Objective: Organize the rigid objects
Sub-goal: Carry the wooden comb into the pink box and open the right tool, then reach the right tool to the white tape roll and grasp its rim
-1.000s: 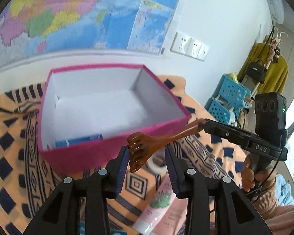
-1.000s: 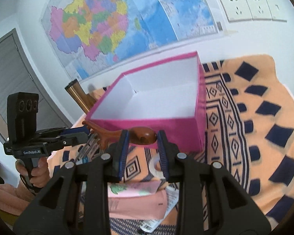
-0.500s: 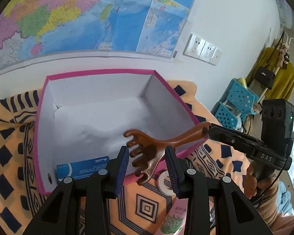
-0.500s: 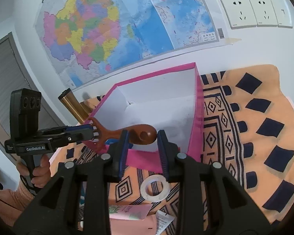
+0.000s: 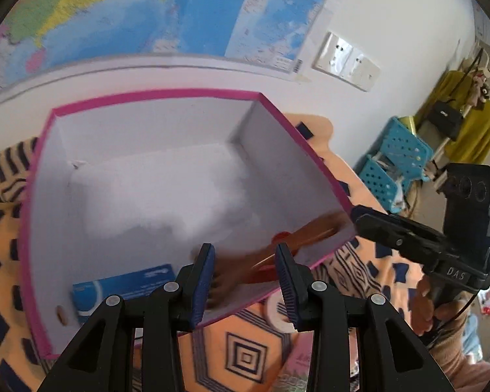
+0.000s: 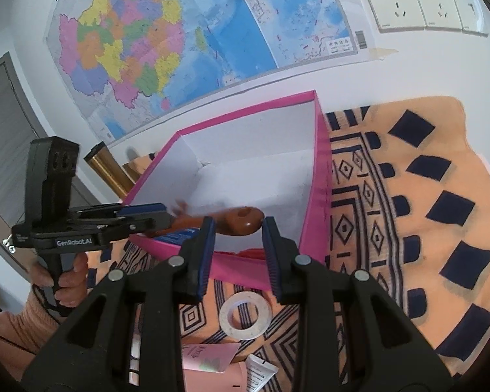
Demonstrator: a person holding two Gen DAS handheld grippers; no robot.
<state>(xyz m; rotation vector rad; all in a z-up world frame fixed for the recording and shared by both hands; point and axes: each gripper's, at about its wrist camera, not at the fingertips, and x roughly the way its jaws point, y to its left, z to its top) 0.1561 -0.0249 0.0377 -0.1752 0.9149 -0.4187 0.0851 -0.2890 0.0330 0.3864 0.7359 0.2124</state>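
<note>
Carrying a wooden back scratcher [image 6: 235, 222] between them, the two grippers hold it over the near part of the pink box [image 5: 277, 117]. In the right wrist view the right gripper [image 6: 238, 228] has the rounded handle end between its blue pads, clenched on it. The left gripper [image 5: 243, 261] has the clawed end between its pads, but that end is smeared by blur, so I cannot tell whether the pads press on it. Sharing the load end to end probably keeps the long stick level so it clears the rim.

Nearest, on the patterned orange cloth [image 6: 408, 228], lie a white tape ring [image 6: 245, 315] and a pink tube [image 6: 209, 359], both outside the box.

Further in, a blue carton [image 5: 124, 282] lies on the white box floor beside the near wall. Beyond hangs a wall map [image 6: 186, 39].
</note>
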